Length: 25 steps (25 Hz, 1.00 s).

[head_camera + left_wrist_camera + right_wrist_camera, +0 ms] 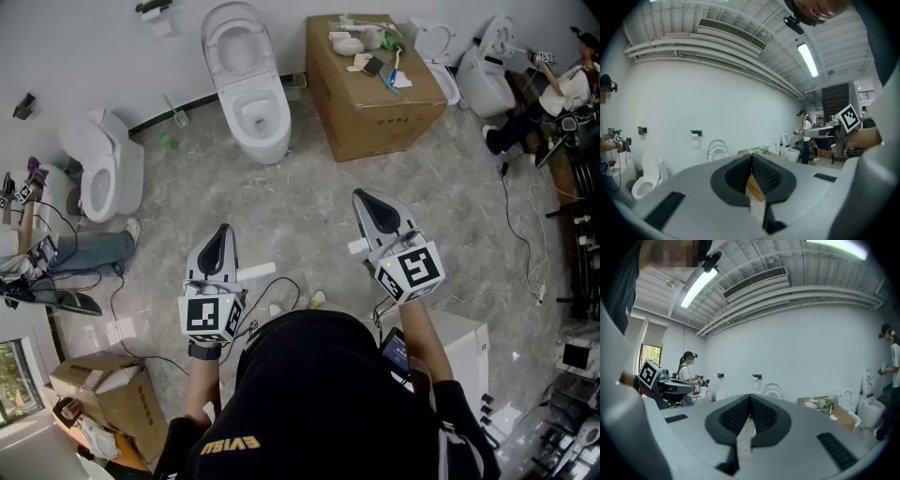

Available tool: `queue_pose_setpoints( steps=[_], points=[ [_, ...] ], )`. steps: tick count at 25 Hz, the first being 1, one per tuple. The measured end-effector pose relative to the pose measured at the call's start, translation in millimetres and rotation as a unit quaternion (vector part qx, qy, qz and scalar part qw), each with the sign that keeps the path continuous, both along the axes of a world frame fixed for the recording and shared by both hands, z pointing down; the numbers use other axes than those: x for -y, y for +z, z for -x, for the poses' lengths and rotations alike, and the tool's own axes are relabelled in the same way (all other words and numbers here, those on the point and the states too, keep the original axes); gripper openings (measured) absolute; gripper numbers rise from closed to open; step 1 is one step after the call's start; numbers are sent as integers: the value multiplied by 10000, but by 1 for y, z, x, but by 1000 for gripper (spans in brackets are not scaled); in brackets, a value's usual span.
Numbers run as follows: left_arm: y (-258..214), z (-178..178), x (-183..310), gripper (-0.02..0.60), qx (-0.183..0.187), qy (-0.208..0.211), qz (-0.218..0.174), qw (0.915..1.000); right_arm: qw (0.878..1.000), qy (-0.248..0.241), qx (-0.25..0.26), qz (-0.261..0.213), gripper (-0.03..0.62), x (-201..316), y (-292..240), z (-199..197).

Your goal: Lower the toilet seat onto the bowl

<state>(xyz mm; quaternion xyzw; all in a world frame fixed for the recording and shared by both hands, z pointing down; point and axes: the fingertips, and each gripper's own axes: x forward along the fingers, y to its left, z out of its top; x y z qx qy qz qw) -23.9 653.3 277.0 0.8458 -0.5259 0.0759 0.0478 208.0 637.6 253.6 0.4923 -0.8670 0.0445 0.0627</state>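
Approach looked like the step in hand. The toilet seat [234,45] stood raised against the wall at 12 o'clock, above its bowl [261,117], well apart from both tools. The left tool [223,231] and the right tool [362,198] each had their jaws pressed together with nothing between them (a plain nudge might need no grip at all).

To do it well, the person would probably have to walk in, set one tool's tip behind the seat's top edge, tip it forward and check its fall so it did not slam.

A cardboard box [375,103] carrying small items stood just beside the toilet at 1 o'clock, crowding that side. Other toilets stood at 10 o'clock [108,173] and 2 o'clock [487,70]. A cable [511,220] trailed over the floor at 3 o'clock, off the direct line.
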Motion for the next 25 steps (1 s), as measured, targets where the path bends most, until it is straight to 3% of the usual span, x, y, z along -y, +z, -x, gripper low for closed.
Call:
queue_pose_setpoints(
  steps=[6, 11, 16, 20, 23, 24, 25],
  points=[
    [3, -14, 12, 12, 28, 21, -54, 10000, 10000, 25, 69, -67, -6, 9, 2, -9],
    [1, -13, 10, 12, 454, -73, -136, 9988, 9989, 376, 267, 58, -3, 17, 2, -19],
    [8, -4, 10, 12, 393, -212, -112, 9989, 9998, 139, 140, -68, -3, 25, 1, -13],
    [23, -7, -9, 12, 394, -228, 150, 9988, 9994, 240, 58, 242, -3, 6, 19, -25],
    [11, -1, -4, 12, 361, -292, 3, 9989, 9996, 185, 68, 224, 0, 19, 11, -22],
    [12, 0, -6, 12, 349, -330, 8, 9988, 9996, 122, 73, 234, 63, 20, 12, -20],
    [16, 1, -9, 12, 330, -372, 59, 9987, 9996, 59, 80, 256, 185, 19, 15, -20]
  ],
)
